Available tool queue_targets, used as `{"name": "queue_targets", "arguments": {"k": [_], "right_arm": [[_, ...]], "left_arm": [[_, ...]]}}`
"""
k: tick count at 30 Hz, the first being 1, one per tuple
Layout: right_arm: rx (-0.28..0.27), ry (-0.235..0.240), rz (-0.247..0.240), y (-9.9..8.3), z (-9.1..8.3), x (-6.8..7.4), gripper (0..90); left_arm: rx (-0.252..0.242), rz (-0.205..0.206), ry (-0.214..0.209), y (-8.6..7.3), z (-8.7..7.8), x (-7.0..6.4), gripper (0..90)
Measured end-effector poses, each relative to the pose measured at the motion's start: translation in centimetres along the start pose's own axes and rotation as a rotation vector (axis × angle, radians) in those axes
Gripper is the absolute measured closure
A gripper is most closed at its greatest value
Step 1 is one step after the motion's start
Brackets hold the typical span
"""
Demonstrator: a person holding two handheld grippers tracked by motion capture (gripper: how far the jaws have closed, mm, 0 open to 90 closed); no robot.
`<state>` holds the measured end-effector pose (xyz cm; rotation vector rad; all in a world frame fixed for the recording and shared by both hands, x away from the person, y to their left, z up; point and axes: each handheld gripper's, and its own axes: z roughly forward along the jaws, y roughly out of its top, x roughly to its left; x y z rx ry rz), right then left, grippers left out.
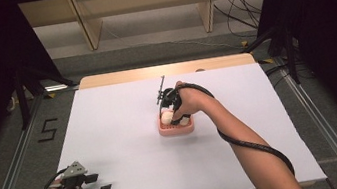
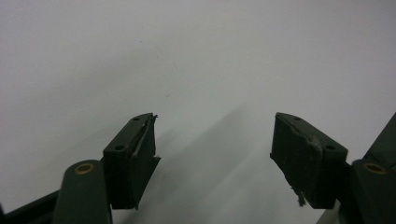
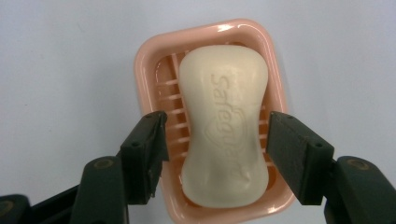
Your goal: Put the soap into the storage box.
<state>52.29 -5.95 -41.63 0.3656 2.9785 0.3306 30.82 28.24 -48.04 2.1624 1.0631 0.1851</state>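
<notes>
A cream bar of soap [image 3: 222,126] with raised lettering lies in a pink slatted soap dish [image 3: 144,60] near the middle of the white table [image 1: 123,141]. From above, my right gripper [image 3: 217,135] points down at the dish [image 1: 178,129]. Its jaws stand open on either side of the soap's waist, a small gap showing at each side. In the high view the soap [image 1: 166,117] peeks out beside the right gripper [image 1: 172,113] and the hand. My left gripper [image 1: 98,183] rests at the table's near left corner, open, with bare white surface between its jaws [image 2: 212,140].
The table's wooden far edge [image 1: 163,70] shows beyond the white sheet. A cable [image 1: 250,145] trails along the right forearm. Metal rails [image 1: 11,168] and dark stands flank the table on the floor, with wooden shelving legs [image 1: 88,28] at the back.
</notes>
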Motion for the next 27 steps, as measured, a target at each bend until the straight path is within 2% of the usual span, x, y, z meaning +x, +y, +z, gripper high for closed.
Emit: {"name": "queue_targets", "arguments": {"k": [2,5,8,9,11,12,14,17,21,24,25,27], "right_arm": [[0.009,-0.007,0.041,-0.3,-0.5,0.4,38.1],[-0.016,-0.023,0.050,-0.9,-1.3,0.9,37.8],[-0.060,-0.036,0.068,-2.1,-1.8,1.5,37.8],[-0.065,-0.038,0.113,-2.6,-2.0,2.1,37.9],[-0.105,-0.021,0.122,-3.5,-2.0,2.7,38.0],[-0.105,-0.024,0.140,-4.2,-2.0,3.2,38.1],[-0.138,-0.020,0.150,-5.4,-1.8,4.0,37.9],[-0.168,-0.028,0.185,-7.5,-1.7,5.5,38.0],[-0.210,-0.046,0.267,-10.2,-1.6,7.5,38.9],[-0.236,-0.060,0.305,-12.5,-1.2,9.4,41.3],[-0.248,-0.069,0.327,-13.2,-1.2,10.1,42.6],[-0.282,-0.070,0.354,-14.2,-1.0,11.1,45.4]], "left_arm": [[0.003,-0.009,0.008,0.0,0.0,0.0,30.3],[0.004,-0.013,0.007,0.0,0.0,0.0,30.3],[-0.003,-0.004,0.009,0.0,0.0,0.0,30.3],[-0.003,-0.003,0.008,0.0,0.0,0.0,30.3],[-0.003,-0.003,0.007,0.0,0.1,-0.1,30.3],[0.010,0.006,0.000,0.0,-0.1,0.0,30.3],[-0.006,-0.010,-0.001,0.0,0.1,-0.2,30.3],[0.002,-0.003,0.003,0.0,0.0,-0.1,30.3],[0.006,-0.005,0.004,-0.1,0.0,-0.1,30.3],[0.006,-0.014,0.021,-0.1,0.2,0.0,30.2],[0.007,-0.020,0.004,-0.1,0.2,0.0,30.3],[0.007,-0.015,0.010,0.0,0.2,0.0,30.3]]}}
